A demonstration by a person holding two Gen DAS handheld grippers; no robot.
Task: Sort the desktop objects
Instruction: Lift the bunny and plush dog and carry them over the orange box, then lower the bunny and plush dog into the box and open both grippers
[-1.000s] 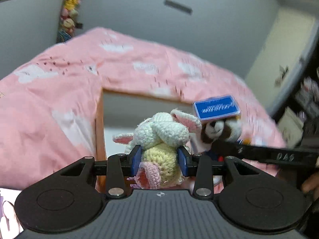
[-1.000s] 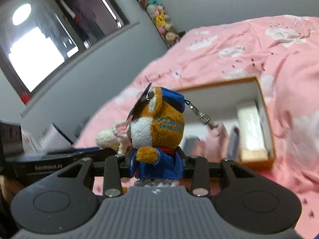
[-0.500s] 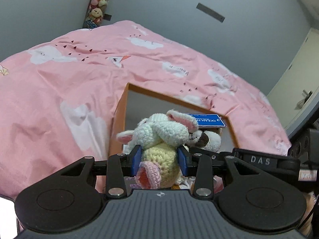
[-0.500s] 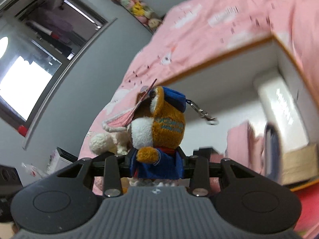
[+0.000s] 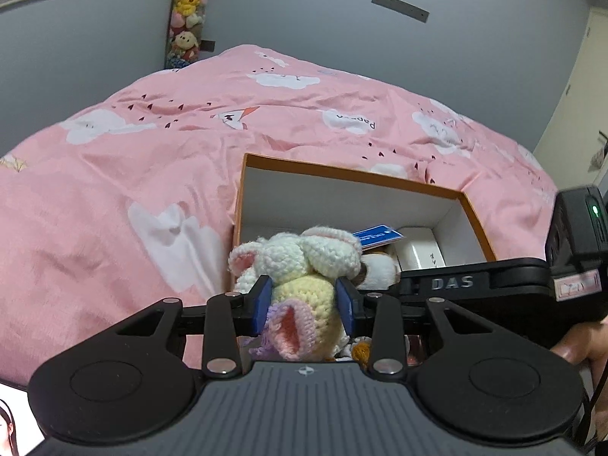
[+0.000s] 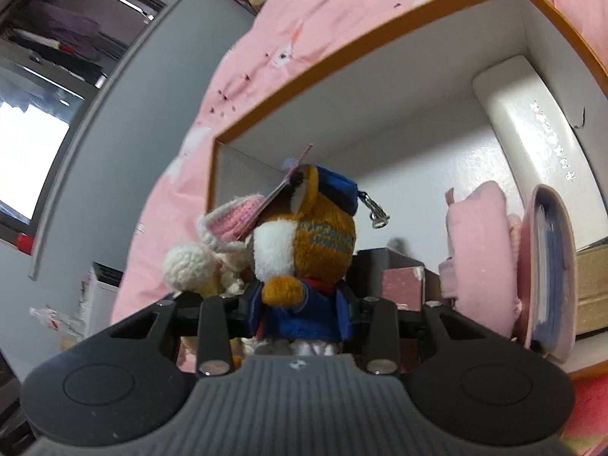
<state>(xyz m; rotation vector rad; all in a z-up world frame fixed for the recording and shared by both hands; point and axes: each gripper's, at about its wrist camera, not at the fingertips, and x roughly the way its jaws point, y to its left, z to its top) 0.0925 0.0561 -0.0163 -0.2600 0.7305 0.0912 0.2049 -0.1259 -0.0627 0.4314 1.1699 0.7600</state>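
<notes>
A crocheted bunny, white and pale yellow with pink ears, sits between the blue pads of my left gripper. The jaws are closing and the pads press its body. It hangs over the near left corner of an orange-rimmed white box. My right gripper is shut on a brown bear plush in a blue coat and cap, with a blue tag and a metal clip. The bear is above the box floor, just right of the bunny.
The box lies on a pink cloud-print bedspread. Inside it, on the right, are a white case, a pink pouch, a pink-rimmed flat thing and a small shiny box. Grey walls stand behind.
Both grippers have sunk toward the box with their toys, and it now fills more of each view. The right view has rolled, and the bear hangs over the box interior.
</notes>
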